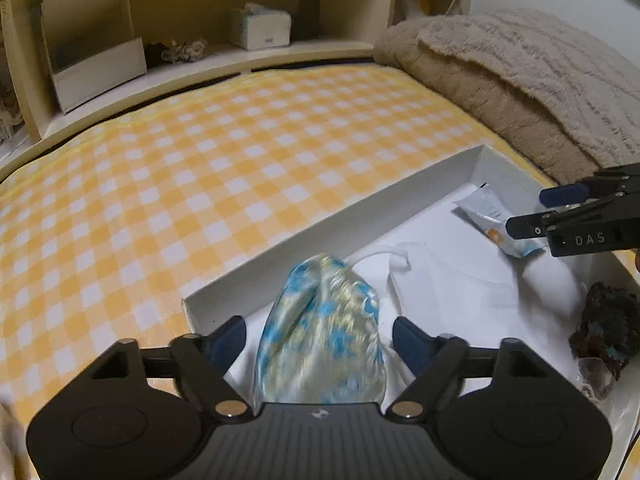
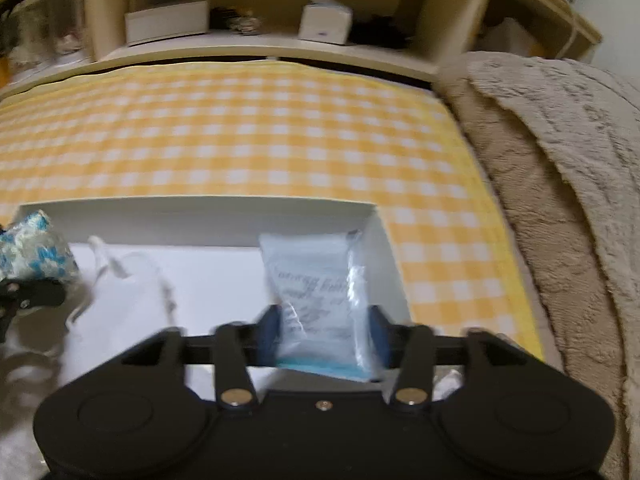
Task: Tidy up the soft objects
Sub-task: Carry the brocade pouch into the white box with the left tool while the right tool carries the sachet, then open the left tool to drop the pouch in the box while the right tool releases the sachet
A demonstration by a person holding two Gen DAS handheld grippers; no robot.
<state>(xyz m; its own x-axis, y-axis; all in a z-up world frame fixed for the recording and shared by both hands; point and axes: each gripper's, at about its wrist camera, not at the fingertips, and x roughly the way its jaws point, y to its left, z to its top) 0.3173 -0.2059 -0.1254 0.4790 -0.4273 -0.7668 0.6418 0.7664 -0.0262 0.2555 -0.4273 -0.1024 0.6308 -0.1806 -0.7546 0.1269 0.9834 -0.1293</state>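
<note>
I had the left gripper [image 1: 320, 336] w/ fingers apart around the blue-and-gold satin pouch [image 1: 320, 336], pads off it, at the near-left end of the white box [image 1: 340, 216] on the checked bed. Right gripper [image 2: 325, 336] fingers apart beside the pale blue sachet [image 2: 316, 292], far-right corner. Best to lift both straight out, no dragging. Only left view showed the dark fuzzy clump [image 1: 608, 320].

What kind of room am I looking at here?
Most likely a bedroom: a bed under a yellow-and-white checked sheet, a fluffy beige blanket heaped at one side, and a cream wooden headboard shelf holding a white tissue box.
</note>
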